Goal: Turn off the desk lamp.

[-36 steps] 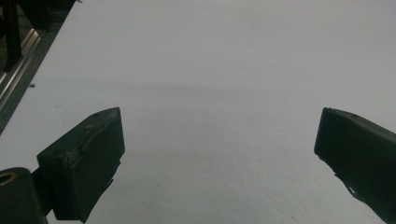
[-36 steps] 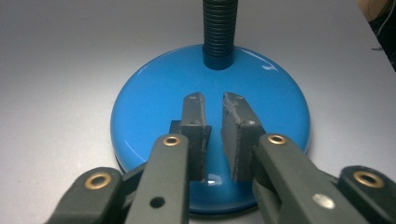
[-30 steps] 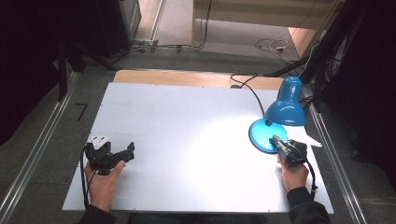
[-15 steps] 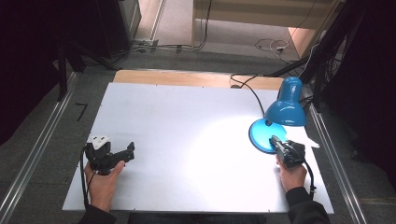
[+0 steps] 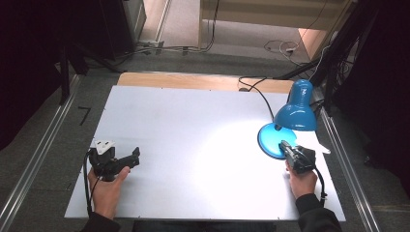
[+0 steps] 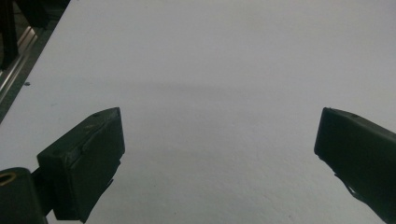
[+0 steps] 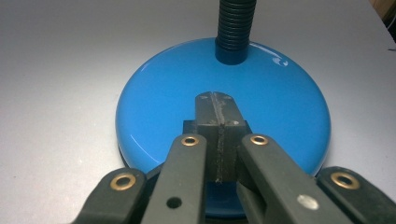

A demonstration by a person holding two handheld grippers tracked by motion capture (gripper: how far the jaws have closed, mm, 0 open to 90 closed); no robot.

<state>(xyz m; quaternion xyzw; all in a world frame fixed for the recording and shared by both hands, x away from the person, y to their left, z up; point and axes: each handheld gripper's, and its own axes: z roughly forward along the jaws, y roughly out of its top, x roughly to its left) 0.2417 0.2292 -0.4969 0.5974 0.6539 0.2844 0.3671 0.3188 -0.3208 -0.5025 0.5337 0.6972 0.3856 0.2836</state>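
Observation:
A blue desk lamp (image 5: 296, 113) stands at the right of the white table (image 5: 193, 121), its shade bent down and throwing a bright patch on the surface. My right gripper (image 5: 283, 144) is shut, jaws pressed together with nothing between them. Its tips (image 7: 215, 99) rest on top of the lamp's round blue base (image 7: 280, 107), over a small dark block, just in front of the black ribbed neck (image 7: 236, 28). My left gripper (image 5: 134, 158) sits low over the table's left front, open, with bare white surface between its jaws (image 6: 219, 135).
The lamp's black cable (image 5: 256, 92) runs from the base to the table's far edge, where a wooden strip (image 5: 183, 79) shows. Metal rails (image 5: 38, 159) flank the table on both sides. A white slip (image 5: 321, 147) lies right of the lamp base.

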